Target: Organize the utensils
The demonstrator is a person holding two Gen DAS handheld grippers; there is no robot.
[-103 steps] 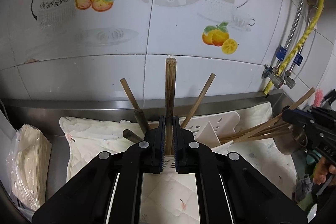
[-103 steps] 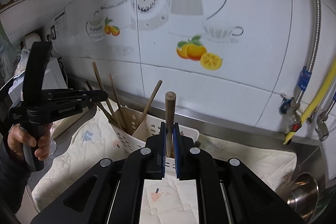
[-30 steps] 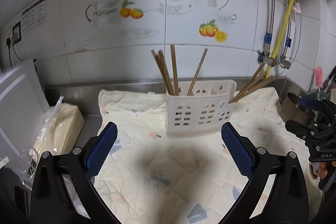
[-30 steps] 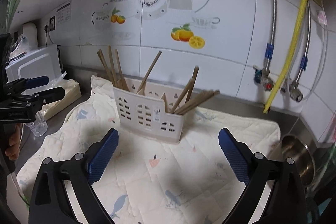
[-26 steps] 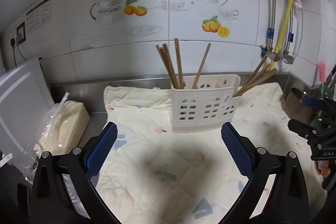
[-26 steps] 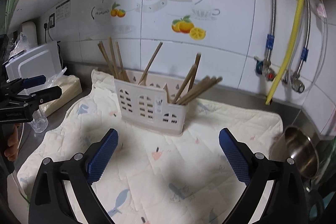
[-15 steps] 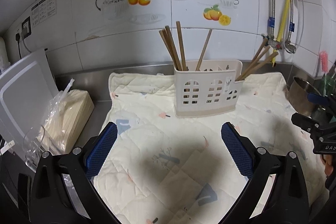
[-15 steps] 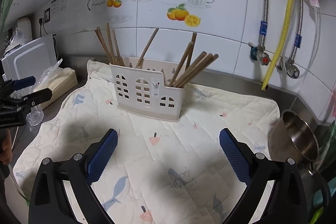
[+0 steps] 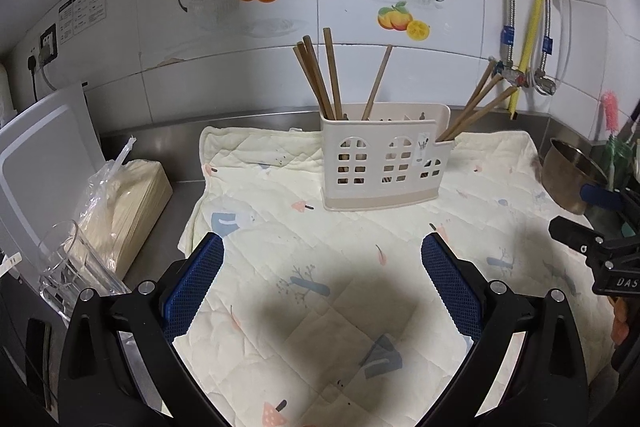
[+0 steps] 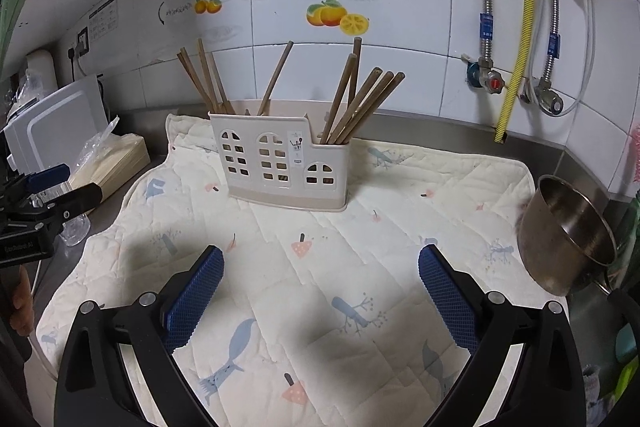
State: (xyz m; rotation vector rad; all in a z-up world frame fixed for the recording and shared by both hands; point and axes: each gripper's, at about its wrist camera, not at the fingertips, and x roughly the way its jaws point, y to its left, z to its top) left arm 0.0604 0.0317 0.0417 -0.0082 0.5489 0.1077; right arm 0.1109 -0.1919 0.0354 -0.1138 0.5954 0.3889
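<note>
**Both tools hanging wide, chopsticks sitting in the caddy**

Hard-to-see stuff first: the bottoms of the chopsticks are disappearing behind the perforated wall of the white caddy, so I can't tell how each one is sitting inside. The right tool's view is cutting off the steel bowl partly behind its own arm, and the plastic-wrapped stack by the counter's left edge is too crinkled to identify.

The left tool is hanging spread wide with nothing between its blue pads, hovering over the quilted mat. The right tool is doing the same, released and empty. The caddy is standing upright on the mat toward the counter's back edge, well apart from both tools, straight ahead of each.

One bunch of chopsticks is leaning in the taller left compartment, another bunch is fanning out to the right from the low right compartment.

View differences: the left tool's camera is catching a clear glass by the counter's left edge and the right tool poking in at the right side. The right tool's camera is showing the bowl's full rim near the mat's right edge, plus the left tool at the far left.
</note>
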